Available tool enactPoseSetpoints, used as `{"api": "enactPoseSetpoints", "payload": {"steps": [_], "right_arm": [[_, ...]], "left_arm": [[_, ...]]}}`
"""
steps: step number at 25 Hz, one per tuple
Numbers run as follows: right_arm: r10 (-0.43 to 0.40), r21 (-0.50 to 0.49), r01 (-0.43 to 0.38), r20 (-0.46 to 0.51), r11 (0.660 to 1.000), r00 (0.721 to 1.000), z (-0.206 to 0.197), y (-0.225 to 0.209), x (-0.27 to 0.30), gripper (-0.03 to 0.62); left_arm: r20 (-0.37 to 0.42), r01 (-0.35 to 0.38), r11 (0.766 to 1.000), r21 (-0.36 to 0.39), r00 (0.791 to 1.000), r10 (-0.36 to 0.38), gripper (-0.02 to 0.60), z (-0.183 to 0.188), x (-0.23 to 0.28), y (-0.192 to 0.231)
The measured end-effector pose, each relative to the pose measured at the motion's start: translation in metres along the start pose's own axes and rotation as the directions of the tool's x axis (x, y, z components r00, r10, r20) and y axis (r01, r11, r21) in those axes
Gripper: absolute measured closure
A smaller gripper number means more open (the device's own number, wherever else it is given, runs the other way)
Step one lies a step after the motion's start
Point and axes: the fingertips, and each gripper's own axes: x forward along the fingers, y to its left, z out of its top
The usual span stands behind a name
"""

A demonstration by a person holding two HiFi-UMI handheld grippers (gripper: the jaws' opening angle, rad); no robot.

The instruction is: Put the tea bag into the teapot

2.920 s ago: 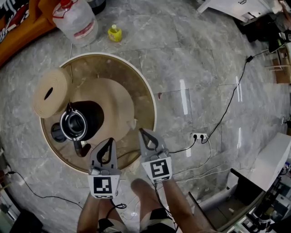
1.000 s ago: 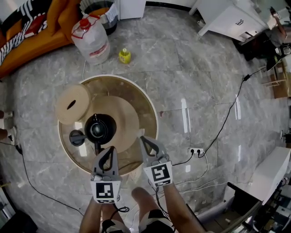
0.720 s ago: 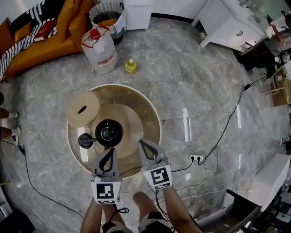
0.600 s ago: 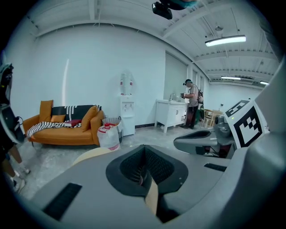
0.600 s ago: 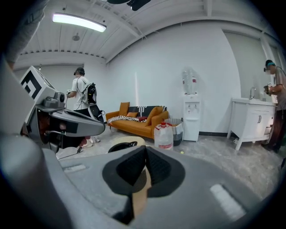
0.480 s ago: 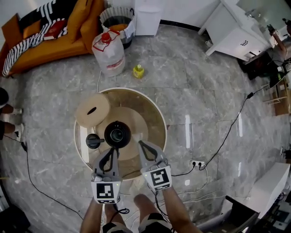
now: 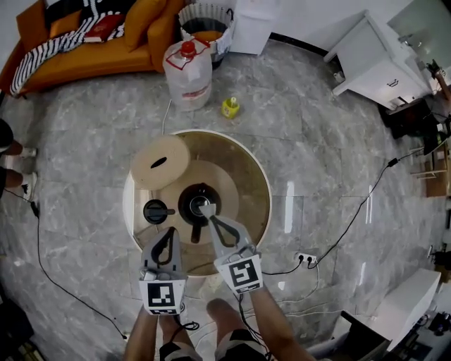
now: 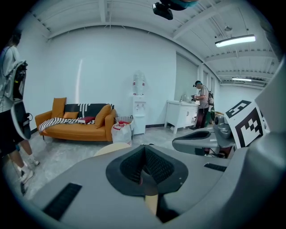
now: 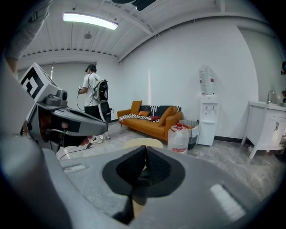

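A black teapot (image 7: 195,201) stands open on the round table (image 7: 258,185), and its black lid (image 7: 155,211) lies just to its left. My right gripper (image 7: 206,209) is shut, its tips over the teapot's mouth. A small white piece at those tips looks like the tea bag (image 7: 204,206). The right gripper view shows the right gripper (image 9: 145,150) closed, with the dark pot below and the bag hidden. My left gripper (image 7: 169,231) hangs shut and empty near the table's front edge, left of the pot. Its jaws meet in the left gripper view (image 8: 144,149).
A round straw lid (image 7: 160,161) rests on the table's back left. On the floor behind are a water jug (image 7: 189,73), a yellow bottle (image 7: 230,107), a bin (image 7: 206,21) and an orange sofa (image 7: 91,44). A power strip (image 7: 305,258) with cables lies to the right.
The head view has pulled back, so the table looks smaller. My right gripper has swung left from the table's front right to over the teapot. The left gripper has barely moved.
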Motion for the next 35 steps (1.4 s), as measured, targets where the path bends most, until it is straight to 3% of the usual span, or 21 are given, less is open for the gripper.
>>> {"api": "enactPoseSetpoints", "payload": {"steps": [7, 12, 14, 16, 19, 22, 27, 29, 35], "right_arm": [[0.004, -0.016, -0.005, -0.015, 1.0, 1.0, -0.018, 0.012, 0.029, 0.594], [-0.015, -0.015, 0.014, -0.033, 1.0, 0.999, -0.03, 0.012, 0.038, 0.592], [-0.012, -0.009, 0.012, -0.02, 1.0, 1.0, -0.033, 0.013, 0.04, 0.589], [0.002, 0.005, -0.002, -0.021, 1.0, 1.0, -0.034, 0.017, 0.04, 0.489], [-0.001, 0.012, 0.001, -0.018, 1.0, 1.0, -0.033, 0.02, 0.04, 0.45], [-0.012, 0.018, 0.012, -0.027, 1.0, 1.0, -0.034, 0.02, 0.037, 0.45], [-0.023, 0.019, 0.023, -0.026, 1.0, 0.999, -0.025, 0.02, 0.03, 0.45], [-0.036, 0.021, 0.036, -0.01, 0.999, 0.999, -0.018, 0.019, 0.026, 0.45], [-0.08, 0.025, 0.079, 0.035, 0.997, 0.996, 0.028, 0.02, -0.001, 0.45]], "left_arm": [[-0.015, -0.031, 0.997, -0.072, 0.999, 0.03, 0.565, -0.022, -0.002, 0.024], [-0.005, -0.024, 0.999, -0.026, 1.0, 0.023, 0.565, -0.033, -0.001, 0.031], [-0.013, -0.031, 0.999, -0.045, 0.999, 0.03, 0.565, -0.036, -0.002, 0.034], [-0.016, -0.032, 0.999, -0.043, 0.999, 0.031, 0.565, -0.037, -0.004, 0.036], [-0.016, -0.035, 0.998, -0.045, 0.999, 0.034, 0.565, -0.037, -0.006, 0.038], [-0.019, -0.038, 0.997, -0.066, 0.999, 0.037, 0.565, -0.035, -0.009, 0.037], [-0.006, -0.03, 0.998, -0.058, 1.0, 0.03, 0.565, -0.027, -0.014, 0.036], [0.014, -0.016, 1.0, -0.015, 1.0, 0.016, 0.566, -0.021, -0.017, 0.035], [0.053, -0.008, 1.0, -0.03, 0.999, 0.01, 0.565, 0.029, -0.043, 0.034]]}}
